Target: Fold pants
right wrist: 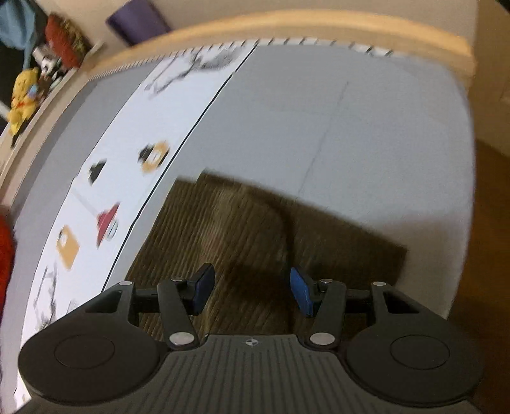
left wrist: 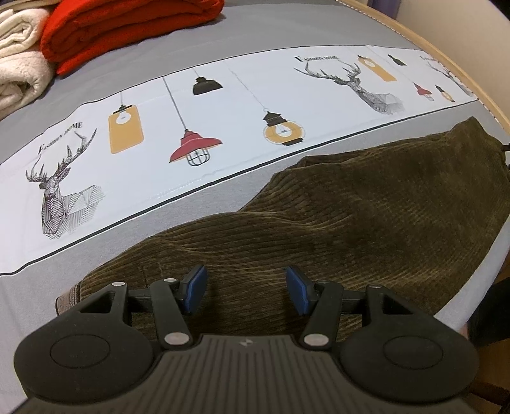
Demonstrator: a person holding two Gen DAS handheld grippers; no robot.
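Dark olive corduroy pants lie flat on a grey bed sheet, stretching from the near left to the far right edge. My left gripper hovers just above the near part of the cloth, open, with nothing between its blue pads. In the blurred right wrist view the same pants show a squared end. My right gripper stands open over that end, and its blue pads hold nothing.
A white runner printed with lamps and deer heads crosses the bed beyond the pants. Folded red and cream blankets sit at the far left. A wooden bed rim curves around; shelves with a yellow plush toy stand behind.
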